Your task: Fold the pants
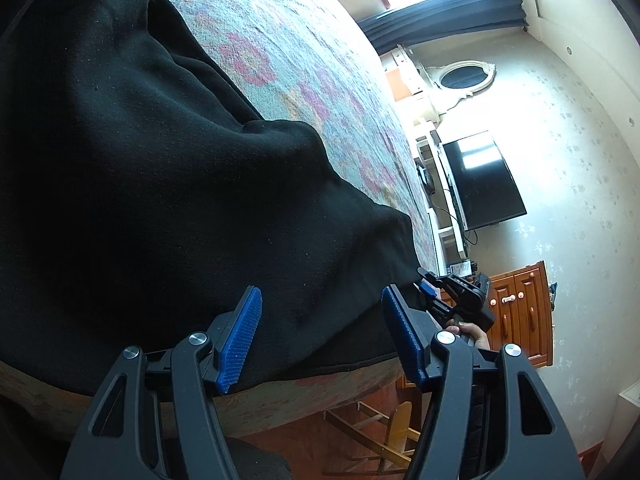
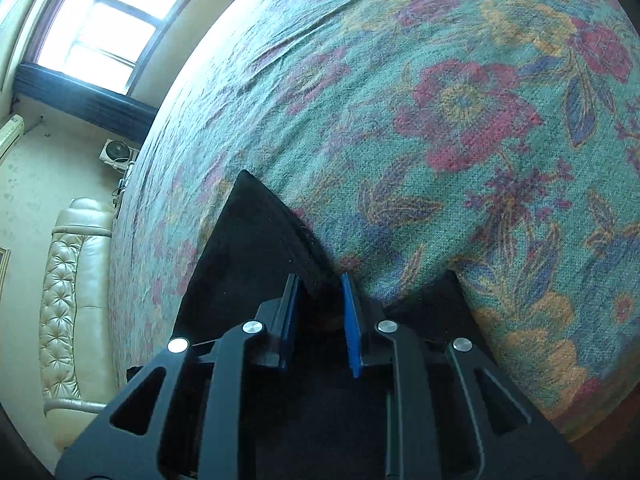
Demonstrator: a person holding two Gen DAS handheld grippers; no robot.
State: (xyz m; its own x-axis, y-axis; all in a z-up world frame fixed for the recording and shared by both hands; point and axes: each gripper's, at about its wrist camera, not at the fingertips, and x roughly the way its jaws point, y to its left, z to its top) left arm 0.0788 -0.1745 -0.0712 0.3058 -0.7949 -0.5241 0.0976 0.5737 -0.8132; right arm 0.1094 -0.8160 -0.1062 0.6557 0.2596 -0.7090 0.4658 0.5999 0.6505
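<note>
Black fleece pants lie spread on a floral bedspread. In the left wrist view my left gripper stands open just above the pants' near edge, its blue pads wide apart and pressing on nothing. Further right along that edge is my right gripper, held by a hand. In the right wrist view the right gripper has its jaws narrow, and a seamed fold of the pants runs in and fills the gap between the pads. How firmly they pinch it is hard to see.
The bedspread stretches far ahead of the right gripper. Beyond the bed's edge are a wall television, a wooden cabinet, a wooden chair on the floor and a cream tufted sofa under a window.
</note>
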